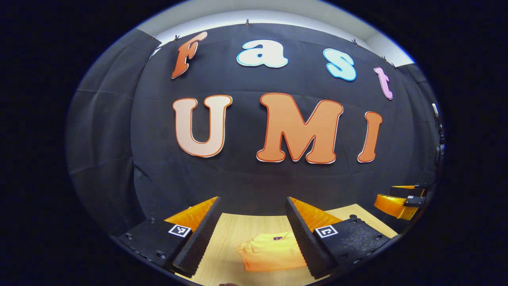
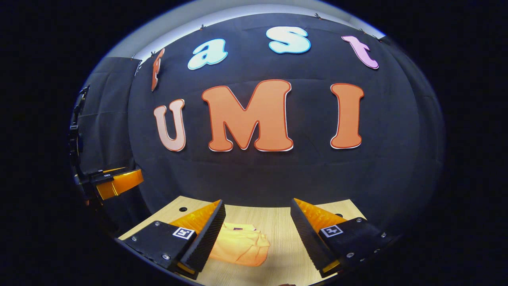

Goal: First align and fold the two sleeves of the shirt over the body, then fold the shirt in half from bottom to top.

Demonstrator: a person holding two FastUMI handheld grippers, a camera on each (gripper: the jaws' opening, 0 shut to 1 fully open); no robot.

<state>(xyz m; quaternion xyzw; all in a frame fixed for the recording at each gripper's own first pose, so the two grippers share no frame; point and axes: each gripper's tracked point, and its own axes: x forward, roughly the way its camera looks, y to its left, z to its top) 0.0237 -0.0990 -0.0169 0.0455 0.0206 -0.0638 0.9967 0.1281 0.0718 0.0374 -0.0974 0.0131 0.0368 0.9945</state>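
Pale wooden tabletop (image 1: 230, 226) runs out to the black cloth wall, and on it the orange shirt (image 1: 272, 250) lies as a compact bundle, apparently already folded. Both my tools hang above it with jaws spread and nothing between them. Under my left gripper (image 1: 251, 234) the shirt sits just right of centre, partly behind my right-hand finger; under my right gripper (image 2: 258, 234) it lies toward the left finger (image 2: 206, 238). So it rests between my hands, about equally near each, I judge.
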